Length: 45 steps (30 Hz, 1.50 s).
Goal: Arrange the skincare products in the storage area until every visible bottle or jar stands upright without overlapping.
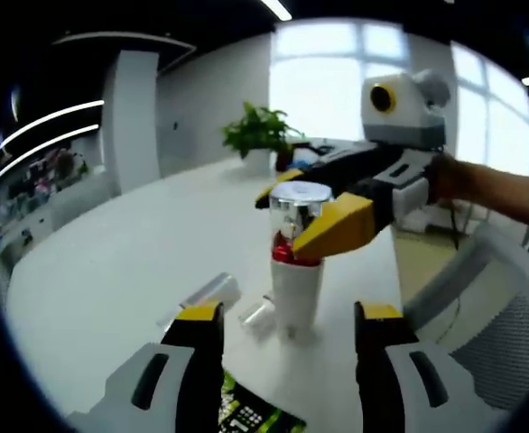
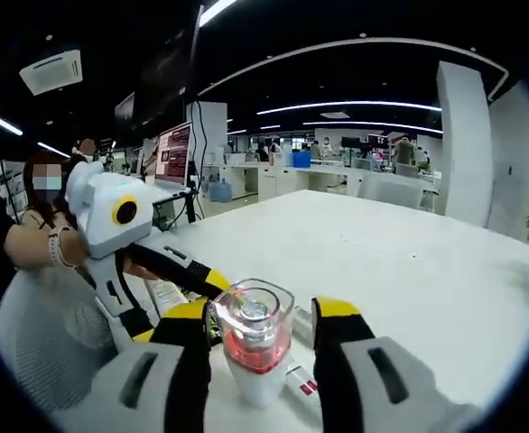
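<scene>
**Right claw closes around the upright bottle's cap**

On the white surface (image 1: 111, 262), a clear tube (image 1: 206, 296) lies on its side, just left of a white bottle (image 1: 296, 293) that stands upright near the middle. The bottle has a red neck and a clear, faceted cap (image 1: 301, 203). The left claw (image 1: 287, 327) hangs low before the bottle, released, jaws spread wide and touching nothing; a green-and-black packet (image 1: 246, 413) lies between them. From the right the right claw (image 2: 255, 334) reaches in, yellow tips on either side of the cap; whether it actually presses it, I cannot tell. A potted plant (image 1: 260, 133) stands far back.
</scene>
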### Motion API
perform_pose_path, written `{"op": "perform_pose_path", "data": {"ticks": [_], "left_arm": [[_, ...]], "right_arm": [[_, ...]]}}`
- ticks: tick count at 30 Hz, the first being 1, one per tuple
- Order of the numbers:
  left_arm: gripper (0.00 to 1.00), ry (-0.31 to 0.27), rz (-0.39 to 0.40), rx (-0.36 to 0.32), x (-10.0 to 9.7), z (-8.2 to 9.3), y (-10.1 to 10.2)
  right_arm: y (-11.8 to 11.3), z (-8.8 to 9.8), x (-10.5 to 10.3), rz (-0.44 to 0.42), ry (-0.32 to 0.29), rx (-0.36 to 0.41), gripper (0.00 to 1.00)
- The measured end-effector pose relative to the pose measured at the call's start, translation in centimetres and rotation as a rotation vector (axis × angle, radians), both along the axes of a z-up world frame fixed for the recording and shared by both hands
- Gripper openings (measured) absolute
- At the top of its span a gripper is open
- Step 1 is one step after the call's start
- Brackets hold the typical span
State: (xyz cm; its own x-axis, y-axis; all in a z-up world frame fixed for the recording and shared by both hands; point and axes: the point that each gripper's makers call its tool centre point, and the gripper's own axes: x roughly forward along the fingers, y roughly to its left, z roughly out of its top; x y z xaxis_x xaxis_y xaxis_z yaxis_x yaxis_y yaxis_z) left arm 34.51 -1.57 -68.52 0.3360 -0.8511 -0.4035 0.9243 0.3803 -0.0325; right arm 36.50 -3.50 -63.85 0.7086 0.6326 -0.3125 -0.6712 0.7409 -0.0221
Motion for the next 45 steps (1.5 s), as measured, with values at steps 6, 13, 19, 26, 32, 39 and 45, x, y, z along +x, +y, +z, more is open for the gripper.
{"op": "perform_pose_path", "data": {"ticks": [6, 13, 19, 26, 32, 39, 45], "left_arm": [[0.58, 0.0, 0.002, 0.016, 0.0, -0.3, 0.0], [0.6, 0.005, 0.013, 0.032, 0.1, -0.7, 0.3], [0.61, 0.016, 0.016, 0.046, 0.0, -1.2, 0.5], [0.61, 0.023, 0.024, 0.056, -0.1, -1.5, 0.9], [0.62, 0.025, 0.034, 0.07, -0.1, -1.9, 1.3], [0.62, 0.013, 0.037, 0.117, -0.1, -2.5, 1.9], [0.62, 0.008, 0.05, 0.143, 0.2, -2.7, 2.5]], "right_arm": [[-0.5, -1.4, -1.0, -0.03, 0.046, -0.015, 0.55], [-1.6, -1.8, -1.8, -0.102, 0.061, -0.028, 0.63], [-0.8, -1.6, -3.5, -0.095, 0.09, 0.034, 0.66], [-0.7, -2.2, -4.3, -0.143, 0.102, -0.001, 0.89], [-0.9, -1.8, -4.6, -0.185, 0.11, 0.056, 0.94], [-1.0, -2.3, -4.9, -0.206, 0.131, 0.05, 0.99], [-1.4, -2.1, -4.7, -0.228, 0.117, 0.064, 0.99]]}}
